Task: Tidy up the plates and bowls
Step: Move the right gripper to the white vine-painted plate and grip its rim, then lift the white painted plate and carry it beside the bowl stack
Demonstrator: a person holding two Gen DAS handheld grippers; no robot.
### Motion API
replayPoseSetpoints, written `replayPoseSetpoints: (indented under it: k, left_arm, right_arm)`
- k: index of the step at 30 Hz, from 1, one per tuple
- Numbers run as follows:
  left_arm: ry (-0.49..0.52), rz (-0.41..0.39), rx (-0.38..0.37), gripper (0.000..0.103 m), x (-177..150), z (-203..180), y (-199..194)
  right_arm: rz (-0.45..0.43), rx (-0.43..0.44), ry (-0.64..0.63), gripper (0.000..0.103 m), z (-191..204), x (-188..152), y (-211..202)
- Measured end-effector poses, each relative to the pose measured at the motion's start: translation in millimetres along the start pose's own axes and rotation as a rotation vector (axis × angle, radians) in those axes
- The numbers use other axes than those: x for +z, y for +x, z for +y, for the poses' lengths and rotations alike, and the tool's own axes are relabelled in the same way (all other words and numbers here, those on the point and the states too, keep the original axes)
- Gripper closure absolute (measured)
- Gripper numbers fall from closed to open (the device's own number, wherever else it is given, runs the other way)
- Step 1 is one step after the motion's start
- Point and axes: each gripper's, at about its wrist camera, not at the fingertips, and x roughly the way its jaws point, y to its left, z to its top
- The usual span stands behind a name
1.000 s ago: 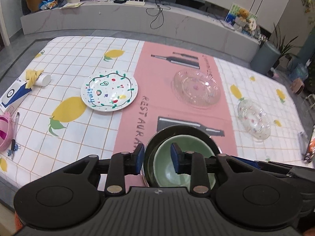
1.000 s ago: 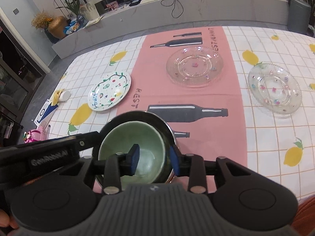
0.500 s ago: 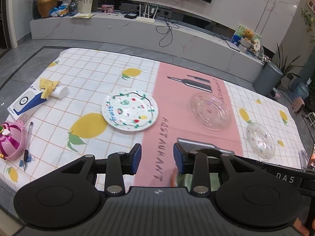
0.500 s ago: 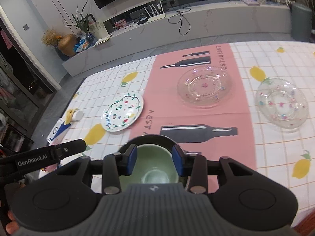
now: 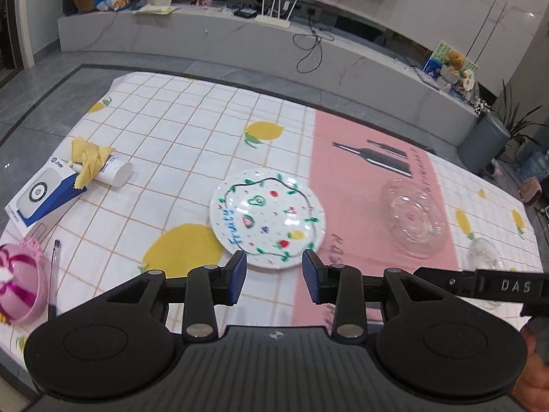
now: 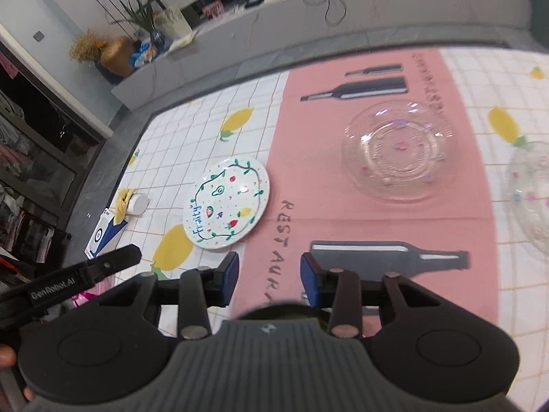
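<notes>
Both grippers, the left gripper (image 5: 273, 281) and the right gripper (image 6: 270, 280), are hanging released, grasping nothing, above the tablecloth (image 5: 178, 158) near the painted plate (image 5: 267, 218)

light: even, indoor, soft shadows | blur: right view smeared | edges: fisheye bending, dark corners

Both wrist cams looking forward and down over the worktop (image 5: 178, 158) from its near edge, raised above it; sharing the painted plate (image 5: 267, 219) (image 6: 226, 204) and glass plate (image 5: 413, 219) (image 6: 399, 149).

Home living room — TV console (image 5: 240, 39), houseplant (image 6: 139, 17)
</notes>
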Motion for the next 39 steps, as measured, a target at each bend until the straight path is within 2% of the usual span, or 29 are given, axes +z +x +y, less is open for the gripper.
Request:
replayPoseSetpoints:
  k: [3, 7, 11, 18, 23, 27, 31, 34, 39]
  left_arm:
    - [-0.013, 0.013, -0.002, 0.061, 10, 13, 16]
    - [-0.100, 0.052, -0.033, 0.061, 22, 37, 44]
    - [-0.157, 0.057, -0.052, 0.061, 32, 55, 69]
    - [-0.194, 0.100, -0.029, 0.064, 38, 72, 112]
    - [-0.231, 0.108, -0.037, 0.070, 34, 81, 126]
    - [-0.243, 0.098, -0.047, 0.078, 35, 84, 132]
    - [-0.239, 0.087, -0.039, 0.085, 38, 84, 134]
    - [-0.241, 0.080, -0.047, 0.086, 36, 85, 134]
    - [-0.239, 0.067, -0.044, 0.088, 35, 84, 132]
  right_arm:
    - [0.037, -0.001, -0.010, 0.064, 7, 17, 20]
    - [0.102, 0.006, 0.000, 0.064, 9, 38, 50]
    - [0.153, 0.005, 0.024, 0.064, 8, 57, 78]
    - [0.220, -0.036, 0.039, 0.064, 9, 72, 127]
    - [0.248, -0.047, 0.084, 0.072, 2, 76, 147]
    - [0.250, -0.036, 0.103, 0.076, 0, 78, 152]
    - [0.252, -0.022, 0.120, 0.087, -4, 79, 158]
    - [0.256, -0.003, 0.138, 0.093, -5, 78, 162]
    - [0.244, 0.003, 0.140, 0.095, -4, 76, 161]
